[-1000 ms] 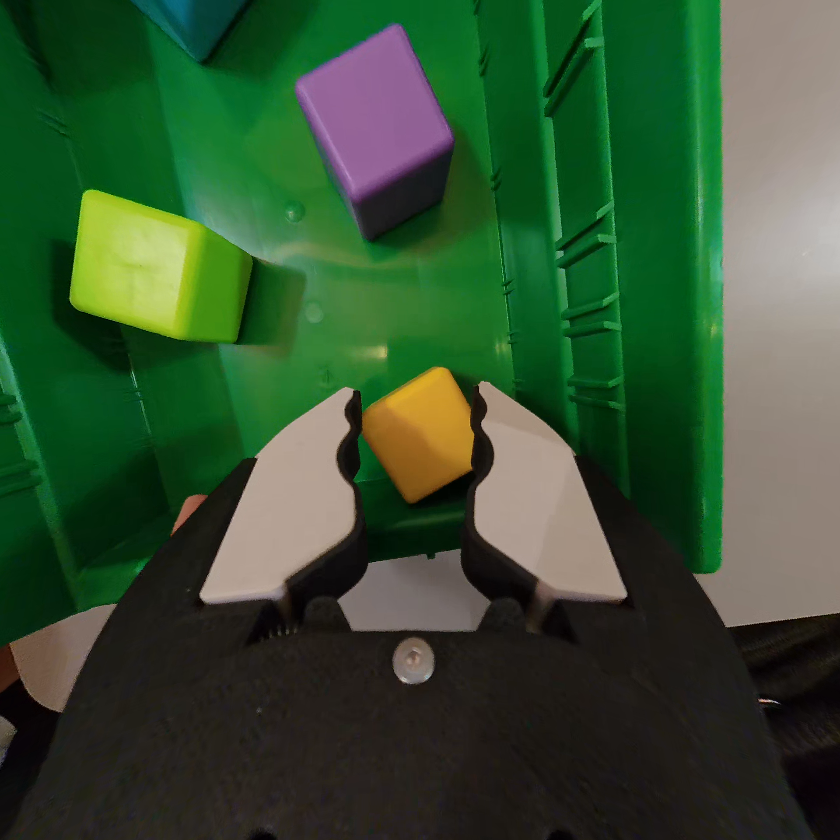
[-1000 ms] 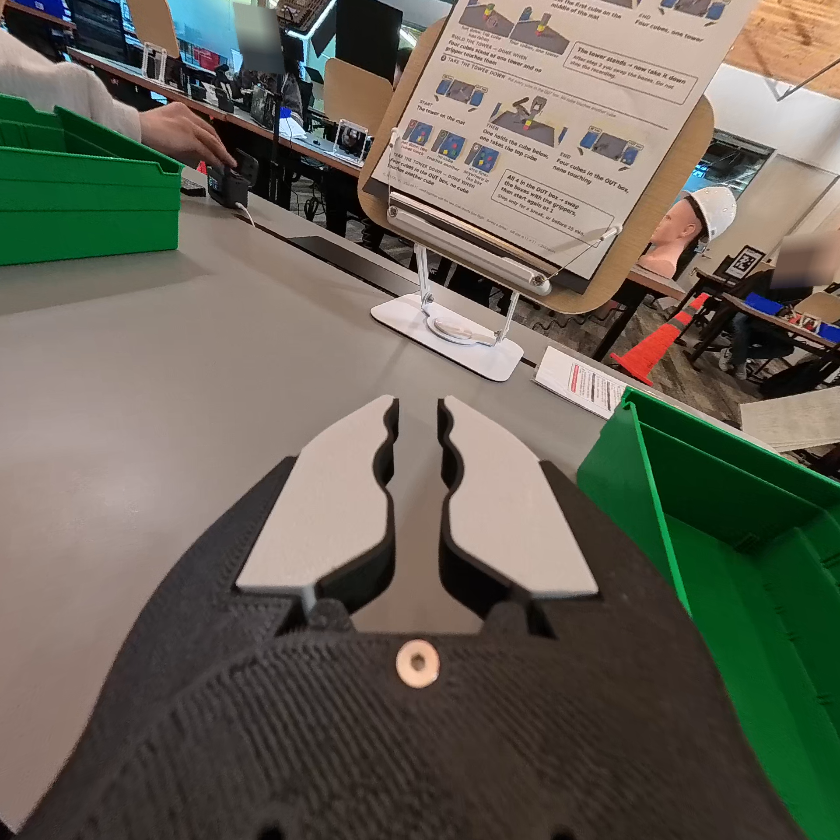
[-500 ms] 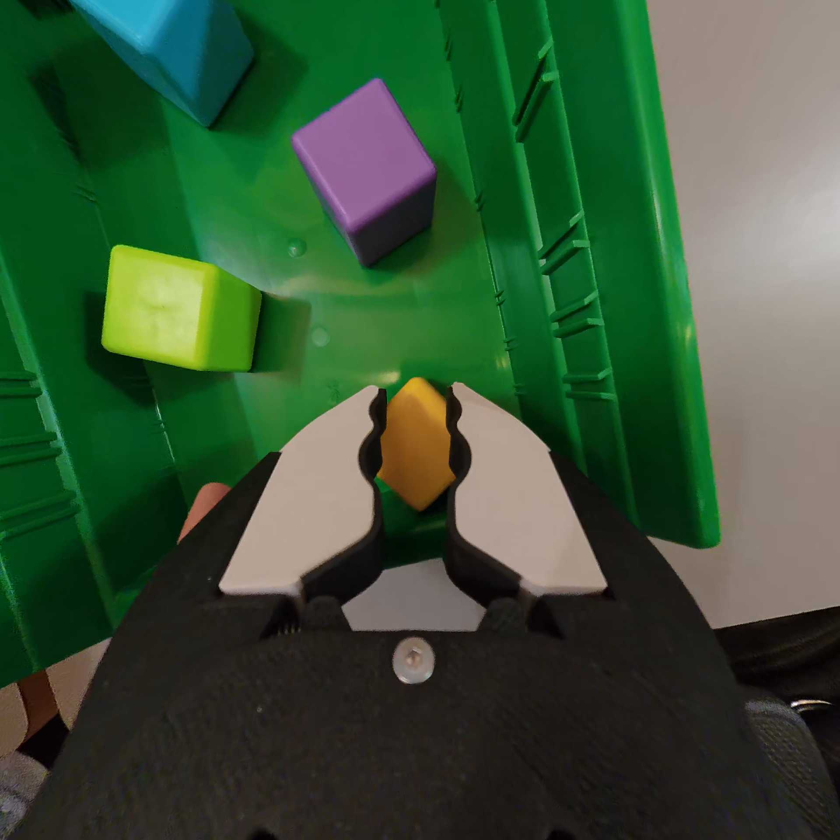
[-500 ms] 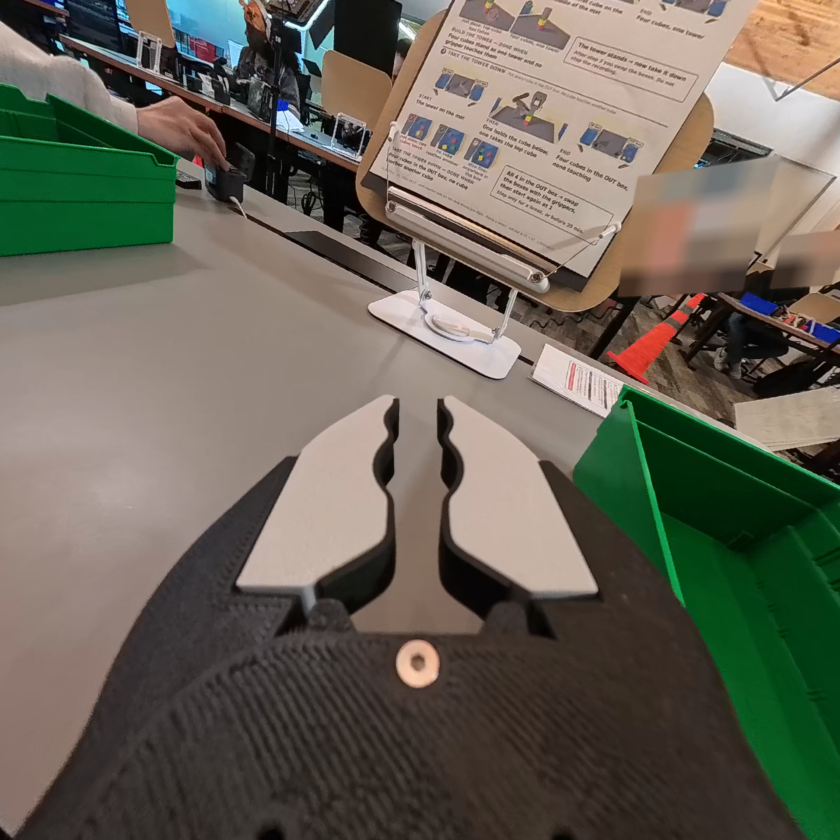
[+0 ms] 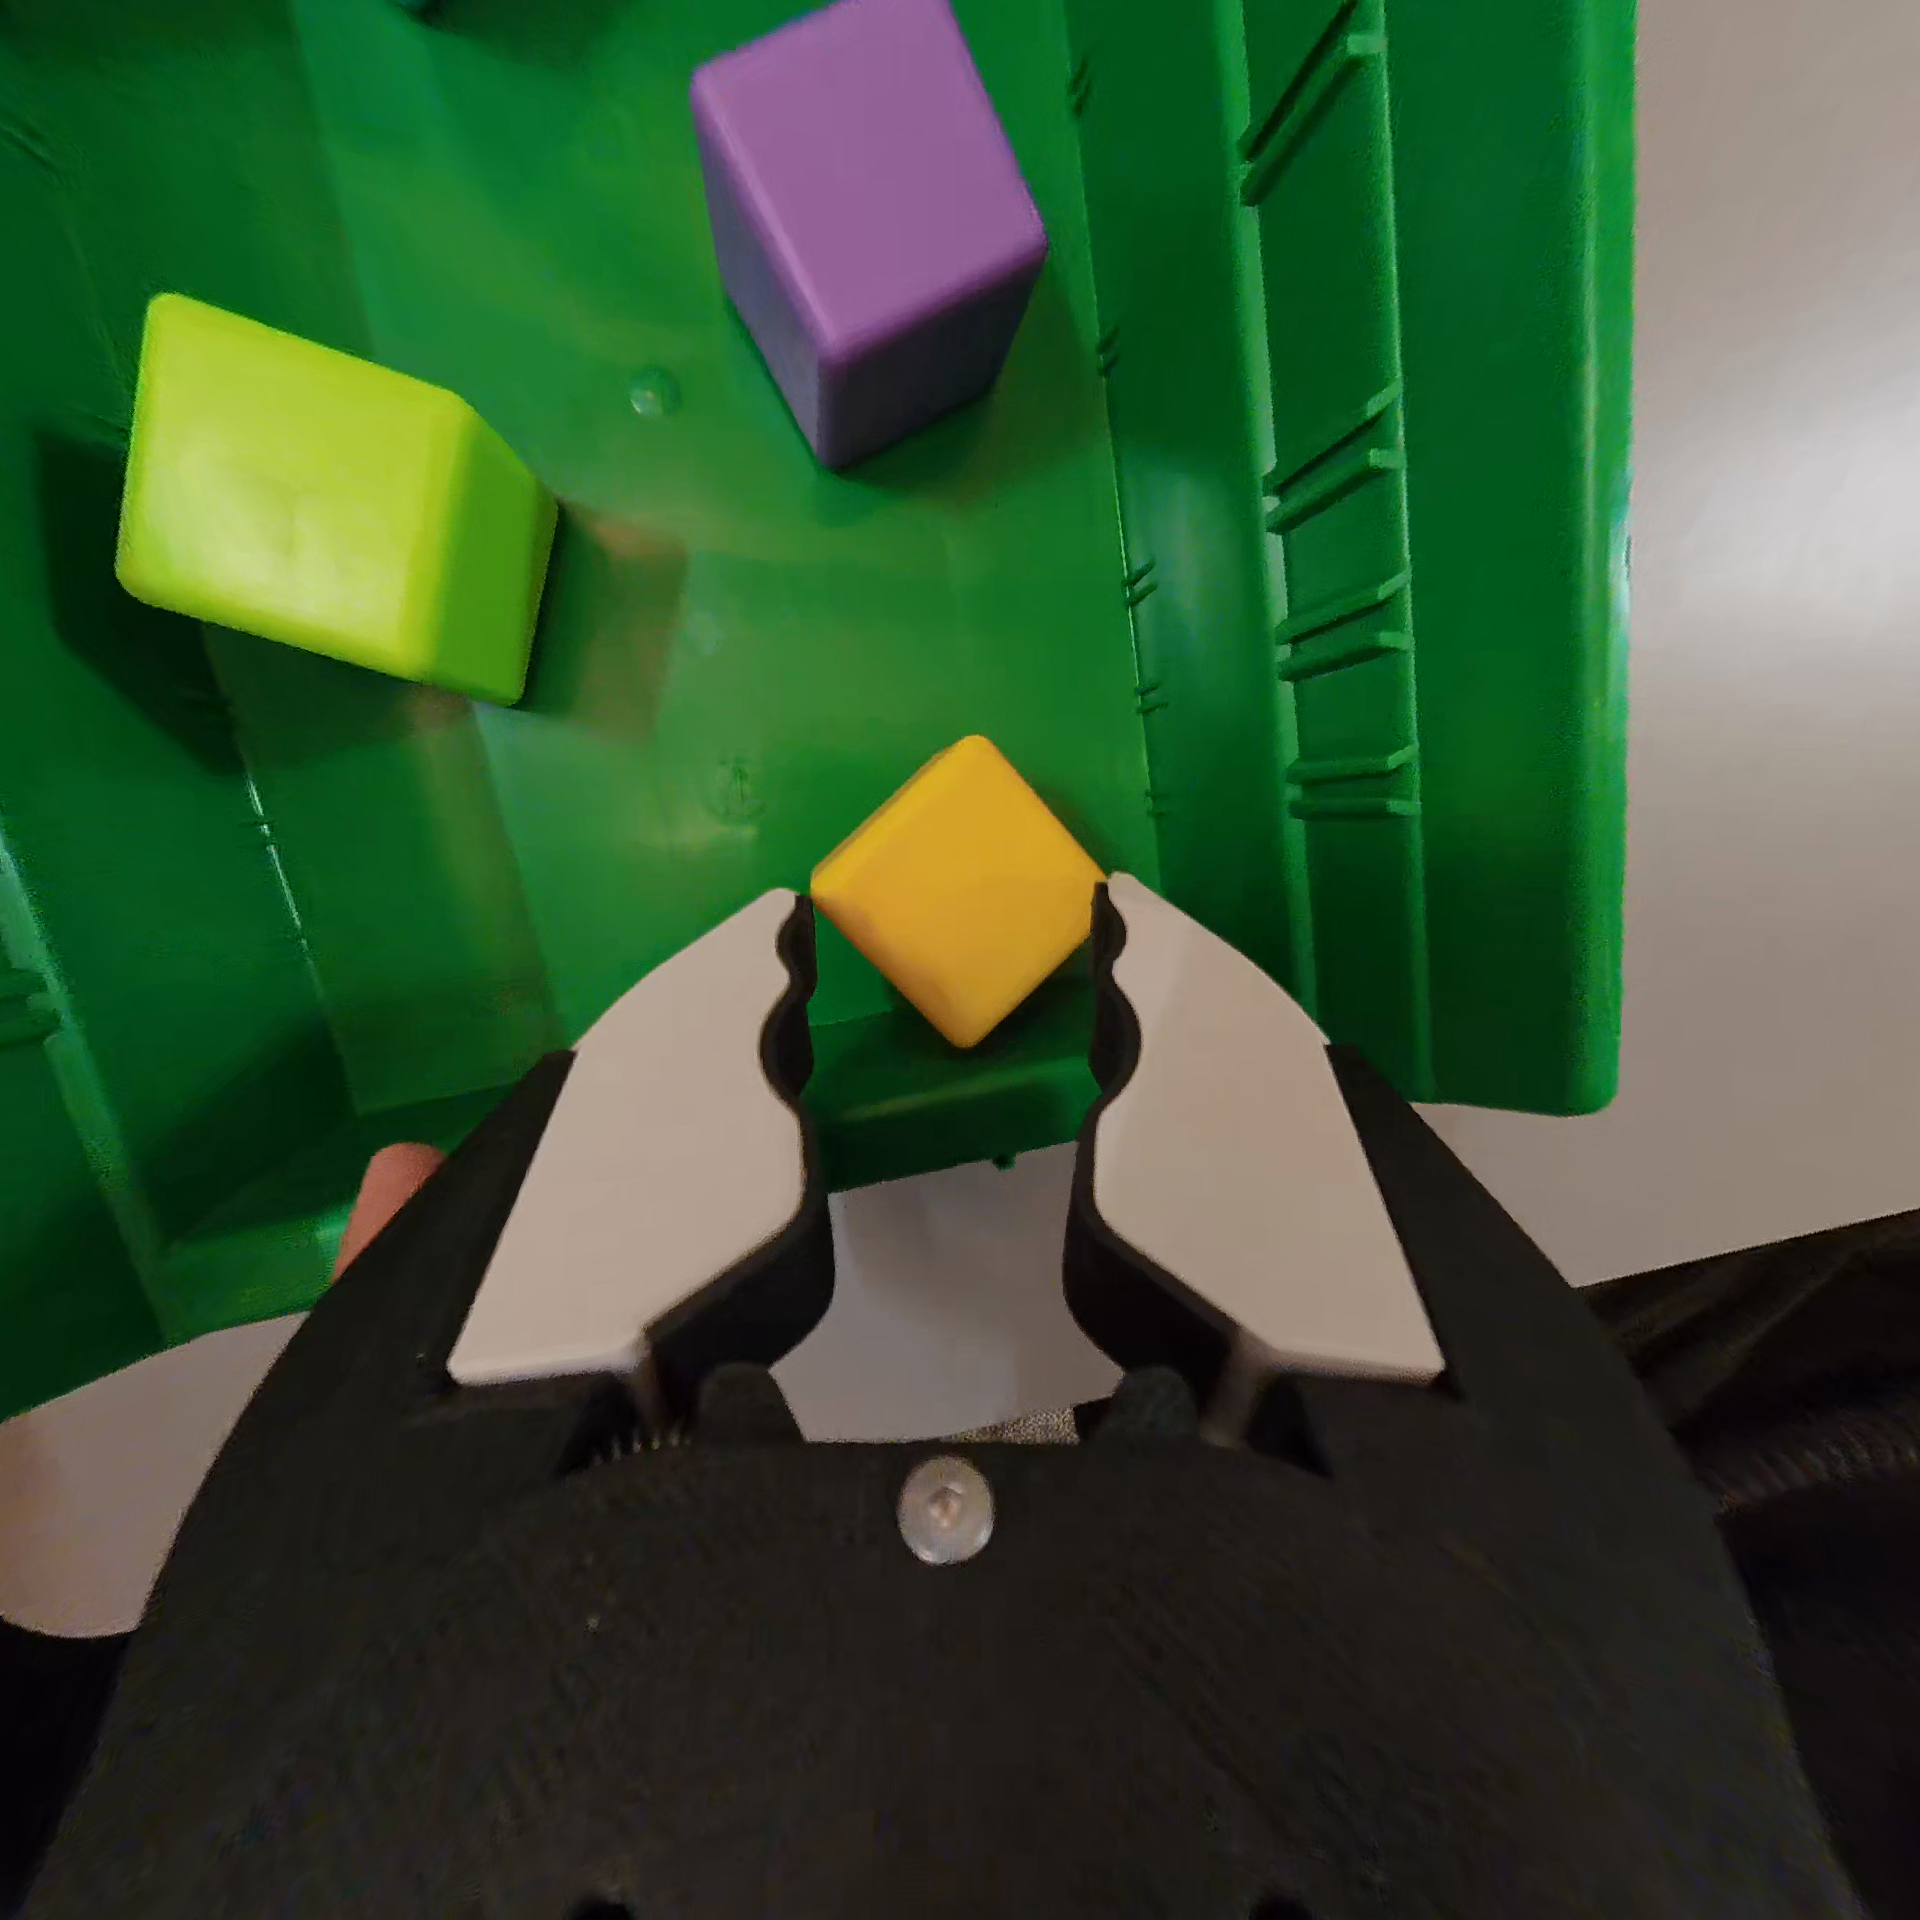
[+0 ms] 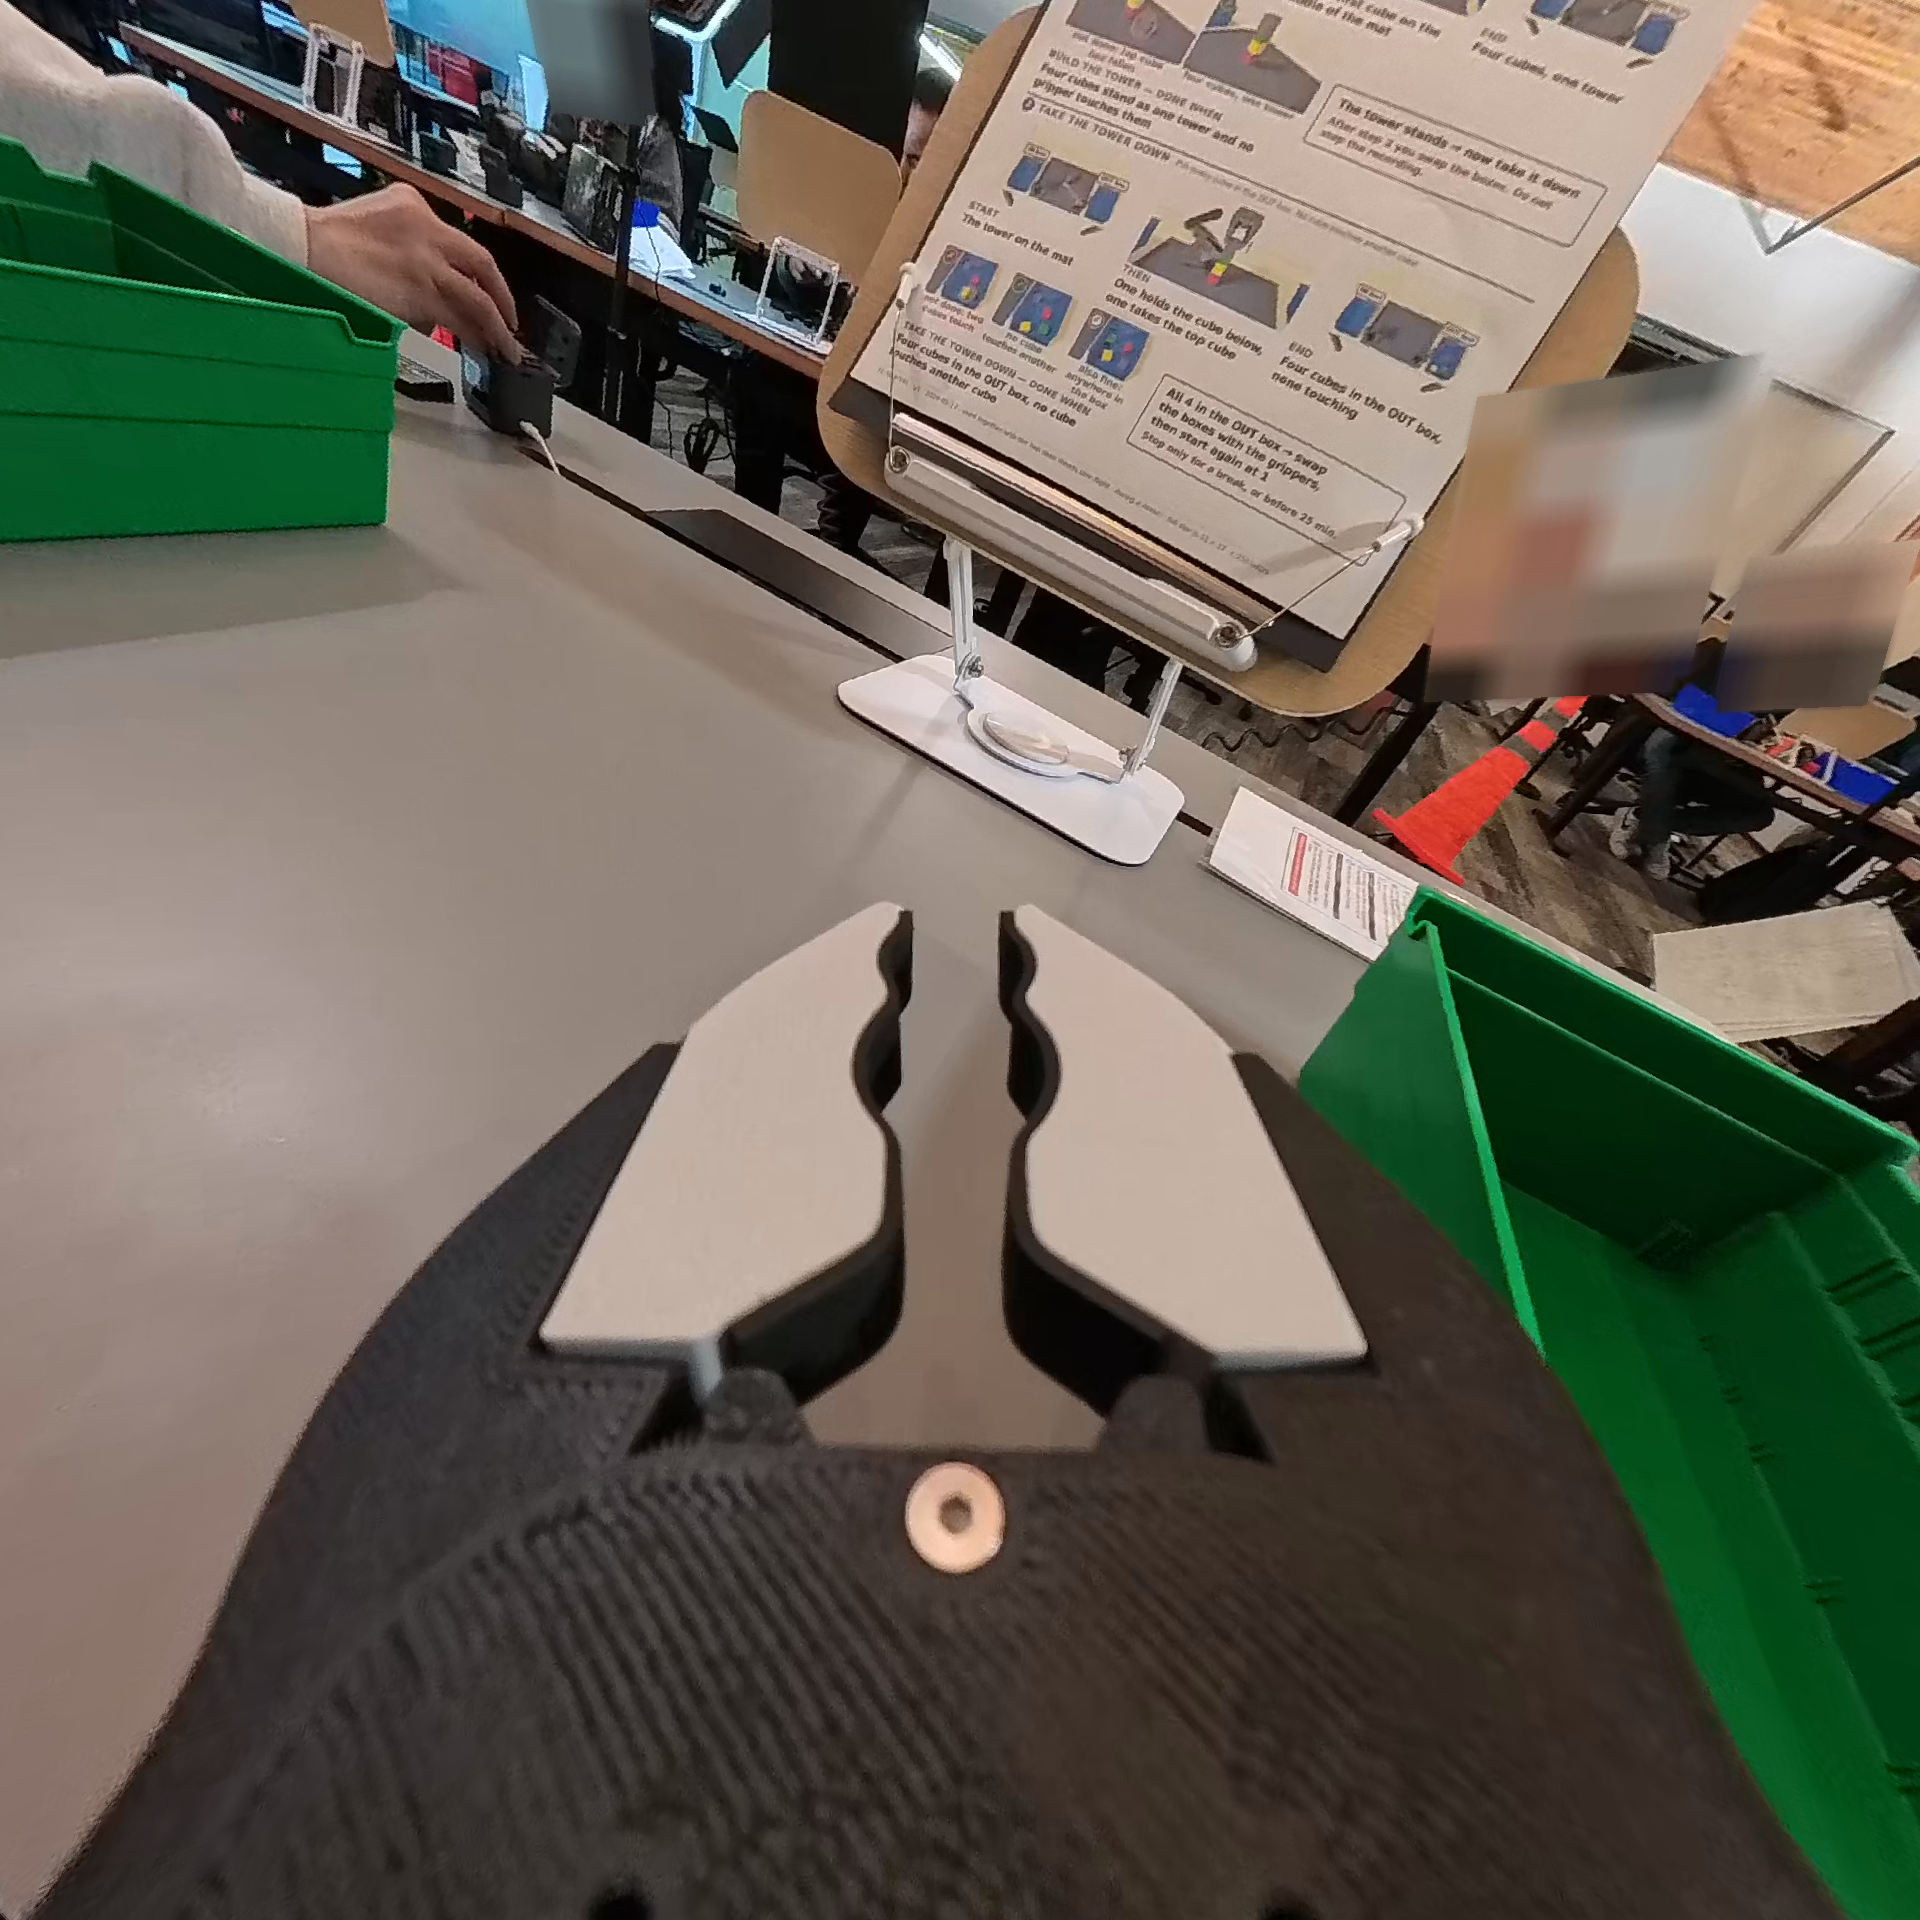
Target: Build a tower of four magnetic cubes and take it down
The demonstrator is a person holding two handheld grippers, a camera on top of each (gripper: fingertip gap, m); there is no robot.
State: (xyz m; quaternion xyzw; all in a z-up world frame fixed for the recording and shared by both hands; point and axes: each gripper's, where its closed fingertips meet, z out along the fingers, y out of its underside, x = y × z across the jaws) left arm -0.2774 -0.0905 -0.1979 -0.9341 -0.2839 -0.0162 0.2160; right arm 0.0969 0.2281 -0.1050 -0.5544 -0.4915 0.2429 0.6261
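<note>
In the left wrist view my left gripper [image 5: 951, 896] is open over a green bin [image 5: 1507, 520]. A yellow cube [image 5: 956, 904] lies on the bin floor, turned like a diamond, with its side corners right at my two fingertips. A purple cube [image 5: 873, 229] lies farther in, and a lime green cube [image 5: 312, 488] lies to the left. In the right wrist view my right gripper [image 6: 956, 920] is shut to a narrow gap with nothing in it. It hovers over the grey table [image 6: 416, 883], beside another green bin [image 6: 1662, 1143] at its right.
A sheet holder on a white stand [image 6: 1195, 312] is at the table's far edge, with a paper sheet [image 6: 1309, 883] beside it. More green bins [image 6: 187, 416] stand far left. A person's hand [image 6: 416, 260] rests on a black device [image 6: 509, 384] behind them. The left gripper's tips are roughly 50 cm from the right gripper's. It is some 9 cm from my left tips to the lime green cube [image 5: 312, 488].
My left gripper was shut on the yellow cube half a second ago; now its jaws are spread and the cube lies turned on the bin floor. The right gripper has barely moved.
</note>
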